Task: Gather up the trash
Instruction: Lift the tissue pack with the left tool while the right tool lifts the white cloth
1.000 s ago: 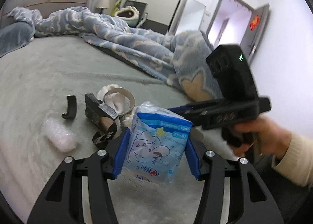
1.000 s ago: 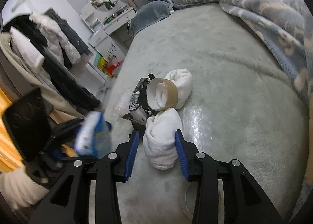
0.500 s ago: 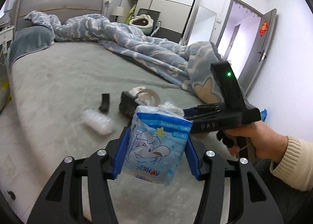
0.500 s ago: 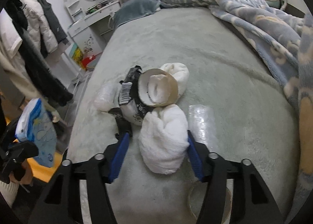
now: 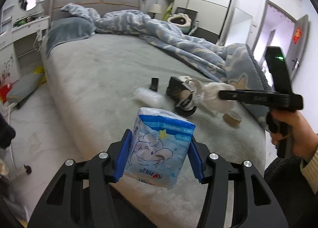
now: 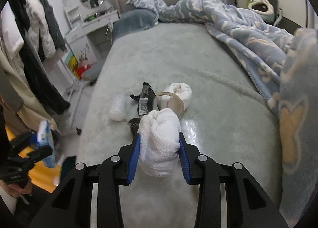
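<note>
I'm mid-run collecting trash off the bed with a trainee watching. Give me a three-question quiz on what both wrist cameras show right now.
1. True or false: the left gripper is empty.
2. Multiple choice: what sits between the jaws of the right gripper? A) a clear crumpled plastic bottle B) a white rolled cloth wad C) a brown cardboard ring
3. Fill in: the remaining litter lies on the grey ____.

Key
1. False. It holds a blue and white tissue packet.
2. B. The white rolled cloth wad is between its jaws, which are closing on it; the clear crumpled plastic bottle lies on the bed.
3. Bed, beside the crumpled blue blanket.
</note>
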